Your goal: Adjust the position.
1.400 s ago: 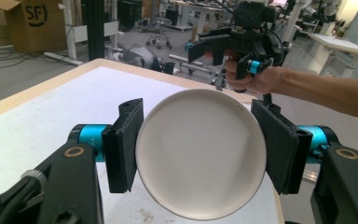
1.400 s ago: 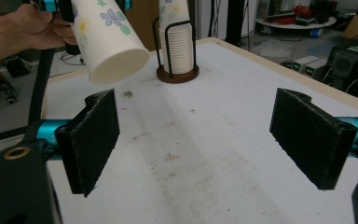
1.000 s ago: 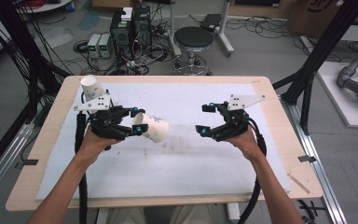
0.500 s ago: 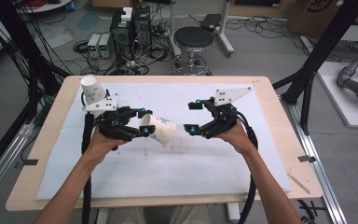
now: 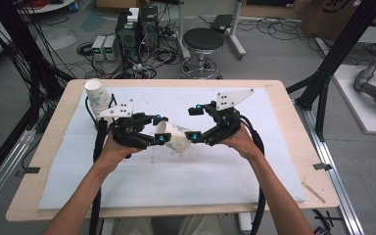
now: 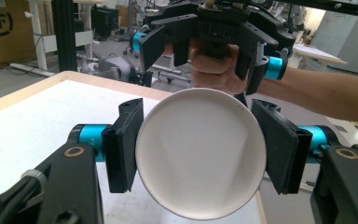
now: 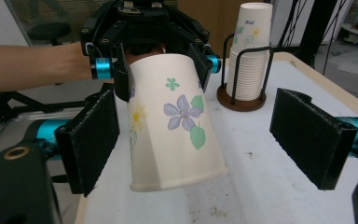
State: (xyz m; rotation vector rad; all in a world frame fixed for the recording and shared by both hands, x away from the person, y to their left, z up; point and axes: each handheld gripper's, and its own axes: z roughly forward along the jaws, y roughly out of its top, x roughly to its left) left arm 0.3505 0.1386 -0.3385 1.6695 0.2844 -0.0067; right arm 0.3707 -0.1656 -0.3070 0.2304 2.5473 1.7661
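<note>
The left tool (image 5: 157, 131) is gripping the paper cup (image 5: 174, 137) near its rim, holding it sideways above the bench (image 5: 274, 105) with its base pointing toward the right tool (image 5: 195, 123). The right tool is standing released, jaws spread to either side of the cup's base, probably for a handover. The cup stack (image 7: 249, 51) is sitting beyond the left tool.

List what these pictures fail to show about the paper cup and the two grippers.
- Paper cup: its base, facing away in the right gripper view; the left gripper view shows its inside.
- Left gripper: contact on the cup's far side, hidden by the rim.
- Cup stack: count, too small in the high view.
</note>
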